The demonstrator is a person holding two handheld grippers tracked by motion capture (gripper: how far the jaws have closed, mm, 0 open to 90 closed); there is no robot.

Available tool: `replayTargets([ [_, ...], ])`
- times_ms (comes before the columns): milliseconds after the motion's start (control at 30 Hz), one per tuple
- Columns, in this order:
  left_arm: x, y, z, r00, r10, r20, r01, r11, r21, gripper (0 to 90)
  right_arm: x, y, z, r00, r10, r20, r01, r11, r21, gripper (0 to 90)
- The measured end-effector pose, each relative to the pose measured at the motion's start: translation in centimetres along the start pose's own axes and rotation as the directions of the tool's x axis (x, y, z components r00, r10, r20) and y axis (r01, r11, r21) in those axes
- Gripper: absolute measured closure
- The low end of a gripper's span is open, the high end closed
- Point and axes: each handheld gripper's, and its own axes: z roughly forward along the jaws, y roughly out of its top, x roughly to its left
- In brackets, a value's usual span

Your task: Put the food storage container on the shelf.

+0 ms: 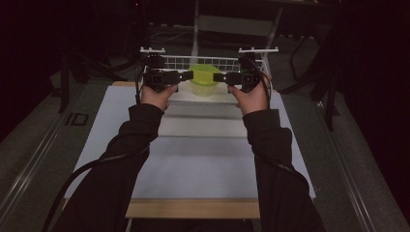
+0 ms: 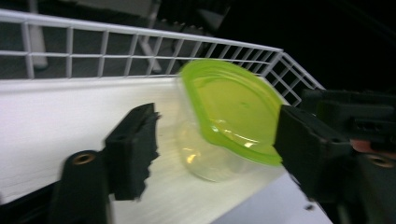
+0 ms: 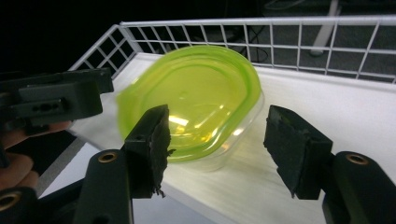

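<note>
- Bench [image 1: 203, 159]: pale flat top, wood strip showing along the near edge; a white raised board [image 1: 193, 96] lies at the far end.
- Room around is dark; grey floor on both sides, chair or stand legs behind the bench.
- White wire rack [image 1: 212, 62] runs along the far edge of the board, open square grid, bending round at one corner in both gripper views.
- Tub [image 1: 204, 79]: clear plastic, rounded, with a glossy lime-green lid [image 3: 196, 93]; it sits on the white board just in front of the rack, tilted so the lid faces the cameras.
- Left hand-held gripper [image 1: 186, 76]: black, jaws apart, not pressing anything; tip sits at the tub's left side. In the left gripper view the tub lies between and beyond its foam pads [image 2: 133, 149], the far pad close to the lid rim; contact unclear.
- Right hand-held gripper [image 1: 220, 77]: black, jaws spread wide, holding nothing; tip at the tub's right side. Its pads [image 3: 152, 149] have ragged foam edges, tub beyond them.
- Both hands come in from dark sleeves, grippers pointing at each other across the tub.
- Open bench in front of the board; wire wall blocks the far side.
</note>
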Motion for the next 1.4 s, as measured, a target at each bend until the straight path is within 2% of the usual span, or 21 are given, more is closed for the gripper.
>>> replayTargets([
  [33,0.0,0.0,0.0,1.0000,0.000,0.000,0.000,1.0000,0.000,23.3,0.1,-0.1,-0.3,1.0000,-0.007,-0.004,0.007,1.000,-0.008,40.1],
  [67,-0.6,-0.3,-0.5,0.9990,0.039,0.021,-0.038,0.9993,-0.004,21.5,0.3,-0.2,-0.7,0.9998,-0.017,-0.009,0.016,1.000,-0.017,40.8],
  [167,-1.2,-0.9,-1.2,0.9969,0.072,0.033,-0.071,0.9973,-0.020,16.6,0.6,-1.0,-1.5,0.9989,-0.045,-0.014,0.045,0.998,-0.041,45.3],
  [233,-1.4,-1.8,-1.9,0.9961,0.080,0.037,-0.078,0.9956,-0.051,14.6,0.6,-1.7,-1.9,0.9980,-0.060,-0.023,0.059,0.998,-0.031,56.9],
  [267,-1.4,-2.3,-2.2,0.9951,0.090,0.041,-0.087,0.9947,-0.054,14.5,0.6,-2.1,-1.9,0.9977,-0.064,-0.022,0.063,0.998,-0.016,60.4],
  [300,-1.4,-2.7,-2.4,0.9940,0.100,0.044,-0.097,0.9934,-0.061,12.6,0.7,-2.5,-1.8,0.9972,-0.069,-0.028,0.069,0.998,-0.002,68.1],
  [367,-1.5,-4.0,-3.0,0.9886,0.147,0.032,-0.144,0.9860,-0.085,5.8,0.7,-3.3,-1.6,0.9970,-0.075,-0.020,0.076,0.997,0.025,81.2],
  [433,-1.5,-5.3,-3.5,0.9857,0.166,0.027,-0.162,0.9795,-0.120,3.6,0.8,-4.0,-1.0,0.9968,-0.077,-0.021,0.078,0.996,0.045,89.1],
  [467,-1.5,-5.3,-3.5,0.9857,0.166,0.027,-0.162,0.9795,-0.120,3.5,0.7,-4.3,-0.7,0.9971,-0.073,-0.021,0.074,0.996,0.047,89.6],
  [500,-1.3,-6.8,-3.9,0.9855,0.162,0.051,-0.152,0.9748,-0.163,3.2,0.7,-4.5,-0.4,0.9973,-0.070,-0.023,0.071,0.996,0.046,89.7],
  [533,-1.3,-6.8,-3.9,0.9855,0.162,0.051,-0.152,0.9748,-0.163,2.7,0.8,-4.6,-0.1,0.9971,-0.068,-0.035,0.070,0.996,0.046,89.7],
  [600,-1.0,-9.0,-4.2,0.9843,0.160,0.074,-0.145,0.9724,-0.183,2.7,1.0,-4.8,0.5,0.9970,-0.066,-0.042,0.068,0.997,0.048,89.7],
  [633,-1.0,-9.6,-4.2,0.9830,0.164,0.083,-0.147,0.9731,-0.177,2.7,1.2,-4.9,0.9,0.9960,-0.069,-0.057,0.072,0.996,0.052,89.7],
  [667,-1.0,-9.6,-4.2,0.9830,0.164,0.083,-0.147,0.9731,-0.177,2.7,1.4,-4.9,1.2,0.9956,-0.076,-0.054,0.079,0.995,0.054,89.7],
  [700,-1.0,-10.8,-4.2,0.9804,0.179,0.083,-0.162,0.9706,-0.178,2.7,1.6,-4.9,1.4,0.9954,-0.082,-0.049,0.085,0.995,0.053,89.7],
  [767,-1.1,-12.0,-4.2,0.9758,0.205,0.077,-0.189,0.9667,-0.172,2.7,1.8,-4.8,1.8,0.9953,-0.084,-0.048,0.086,0.995,0.052,89.7],
  [833,-1.1,-12.8,-4.2,0.9724,0.219,0.081,-0.204,0.9657,-0.161,2.7,1.8,-4.5,2.3,0.9959,-0.078,-0.044,0.081,0.996,0.049,89.5],
  [1067,-1.1,-14.6,-4.5,0.9645,0.249,0.088,-0.233,0.9598,-0.156,2.7,1.0,-4.0,3.0,0.9989,-0.046,-0.002,0.046,0.999,0.024,85.9],
  [1233,-1.2,-14.9,-4.8,0.9619,0.253,0.103,-0.235,0.9587,-0.159,2.7,0.1,-3.7,3.1,0.9992,-0.023,0.032,0.022,1.000,0.011,84.5],
  [1333,-1.4,-14.9,-5.0,0.9567,0.270,0.109,-0.250,0.9542,-0.164,2.7,-0.2,-3.7,3.2,0.9986,-0.023,0.047,0.023,1.000,0.018,82.9],
  [1400,-1.5,-14.9,-5.2,0.9532,0.284,0.104,-0.266,0.9510,-0.157,2.7,-0.4,-3.9,3.1,0.9991,-0.013,0.041,0.012,1.000,0.013,81.9],
])
